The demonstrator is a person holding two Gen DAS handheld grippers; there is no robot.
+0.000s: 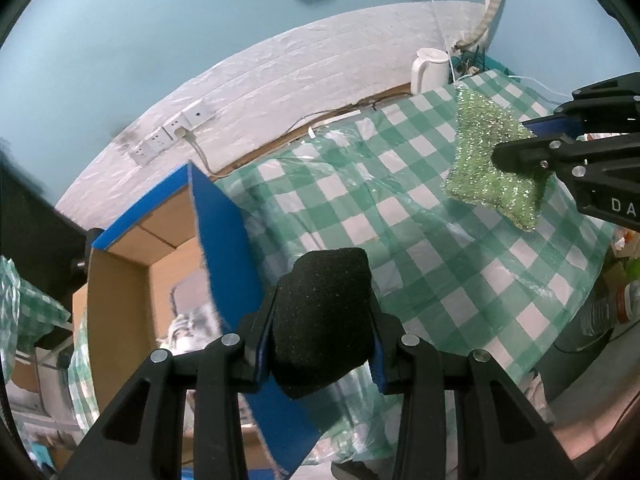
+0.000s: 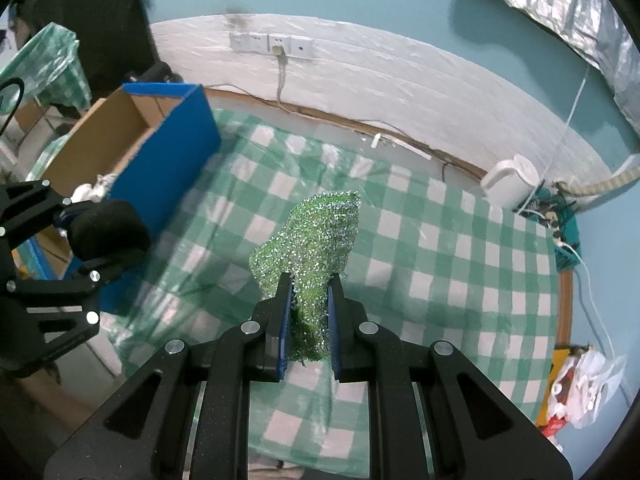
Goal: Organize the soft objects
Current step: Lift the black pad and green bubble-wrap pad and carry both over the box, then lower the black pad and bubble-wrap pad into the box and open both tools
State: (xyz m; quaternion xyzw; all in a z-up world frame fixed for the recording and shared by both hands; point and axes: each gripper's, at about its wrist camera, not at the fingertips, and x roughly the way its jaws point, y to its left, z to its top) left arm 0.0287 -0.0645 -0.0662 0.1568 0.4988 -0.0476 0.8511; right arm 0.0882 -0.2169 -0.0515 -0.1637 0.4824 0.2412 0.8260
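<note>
My left gripper [image 1: 318, 344] is shut on a black sponge [image 1: 322, 320] and holds it in the air beside the right wall of a blue cardboard box [image 1: 224, 240]. The left gripper [image 2: 86, 248] and the black sponge [image 2: 108, 228] also show in the right wrist view, next to the blue box [image 2: 172, 152]. My right gripper [image 2: 308, 312] is shut on a glittery green scrub pad [image 2: 312, 236] and holds it above the green checked tablecloth [image 2: 460, 280]. The green pad [image 1: 486, 156] and the right gripper [image 1: 516, 140] also show in the left wrist view at the right.
The box is open at the top, brown inside, with pale crumpled items [image 2: 96, 188] at its bottom. A white kettle [image 2: 510, 180] stands at the table's far right corner near cables. Wall sockets [image 2: 272, 44] with a plugged cable are behind the table.
</note>
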